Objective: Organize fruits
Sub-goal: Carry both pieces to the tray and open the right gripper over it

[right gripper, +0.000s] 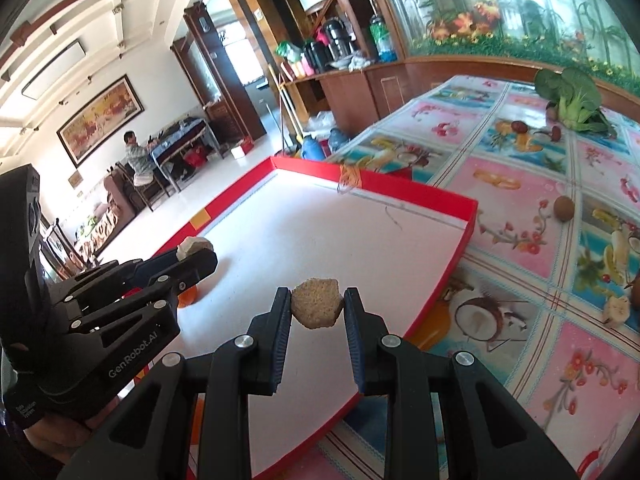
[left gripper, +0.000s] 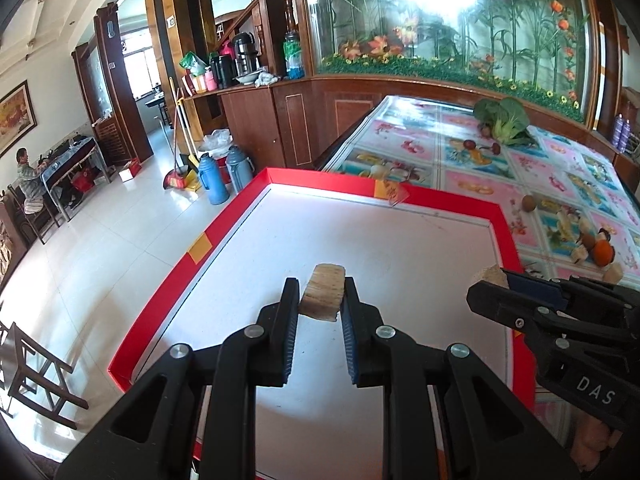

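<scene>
My left gripper [left gripper: 320,300] is shut on a pale tan fruit chunk [left gripper: 323,293] above the white floor of a red-rimmed tray [left gripper: 320,186]. My right gripper [right gripper: 317,306] is shut on a second tan chunk [right gripper: 317,303] over the same tray [right gripper: 420,190]. The right gripper also shows at the right of the left wrist view [left gripper: 496,292], the left one at the left of the right wrist view [right gripper: 196,254]. On the patterned table lie a brown kiwi-like fruit [left gripper: 529,203], small red fruits [left gripper: 469,144], an orange fruit [left gripper: 601,252] and pale chunks [left gripper: 579,255].
A leafy green vegetable [left gripper: 502,120] lies at the table's far side by the wooden cabinet. The tray overhangs the table's left edge above the tiled floor, where blue flasks [left gripper: 212,178] stand. A person sits at a far table [left gripper: 26,172].
</scene>
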`<state>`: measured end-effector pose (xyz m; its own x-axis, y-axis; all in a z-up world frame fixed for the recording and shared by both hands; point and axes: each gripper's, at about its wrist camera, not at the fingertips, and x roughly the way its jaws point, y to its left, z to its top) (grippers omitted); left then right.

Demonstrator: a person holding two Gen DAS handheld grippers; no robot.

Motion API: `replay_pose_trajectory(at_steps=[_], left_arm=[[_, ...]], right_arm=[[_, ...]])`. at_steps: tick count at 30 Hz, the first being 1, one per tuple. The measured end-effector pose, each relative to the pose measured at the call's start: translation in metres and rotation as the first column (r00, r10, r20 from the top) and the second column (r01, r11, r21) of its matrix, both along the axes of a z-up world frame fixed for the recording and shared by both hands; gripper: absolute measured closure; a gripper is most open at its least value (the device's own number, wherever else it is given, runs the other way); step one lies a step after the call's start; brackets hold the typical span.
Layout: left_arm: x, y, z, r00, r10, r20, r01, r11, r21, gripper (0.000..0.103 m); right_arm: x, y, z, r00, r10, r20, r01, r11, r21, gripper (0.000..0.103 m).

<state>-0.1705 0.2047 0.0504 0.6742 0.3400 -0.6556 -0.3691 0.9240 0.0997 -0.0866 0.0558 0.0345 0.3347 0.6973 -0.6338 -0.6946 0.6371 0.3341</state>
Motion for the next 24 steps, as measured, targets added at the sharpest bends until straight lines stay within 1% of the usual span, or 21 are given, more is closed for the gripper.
replay_pose_trajectory(at_steps=[3, 8, 12, 18, 24], left_arm=[[0.002, 0.001, -0.004, 1.0, 0.002, -0.014, -0.002, 1.0, 0.004, 0.08], [0.006, 0.003, -0.011, 0.999, 0.009, -0.04, -0.008, 1.0, 0.01, 0.08], [0.008, 0.006, -0.017, 0.998, 0.015, -0.064, -0.014, 1.0, 0.009, 0.08], [0.009, 0.008, -0.022, 0.997, 0.021, -0.08, -0.021, 1.0, 0.01, 0.08], [0.009, 0.009, -0.025, 0.995, 0.028, -0.091, -0.028, 1.0, 0.011, 0.08]], right_arm=[[0.0, 0.003, -0.002, 1.0, 0.008, -0.018, -0.008, 1.0, -0.02, 0.078], [-0.002, 0.01, -0.005, 0.999, 0.032, -0.025, -0.033, 0.998, -0.049, 0.078], [-0.003, 0.013, -0.003, 0.999, 0.04, -0.019, -0.041, 0.997, -0.064, 0.078], [-0.003, 0.015, -0.003, 0.999, 0.045, -0.013, -0.046, 0.996, -0.08, 0.077], [-0.006, 0.019, -0.003, 0.998, 0.058, 0.001, -0.058, 0.994, -0.089, 0.07]])
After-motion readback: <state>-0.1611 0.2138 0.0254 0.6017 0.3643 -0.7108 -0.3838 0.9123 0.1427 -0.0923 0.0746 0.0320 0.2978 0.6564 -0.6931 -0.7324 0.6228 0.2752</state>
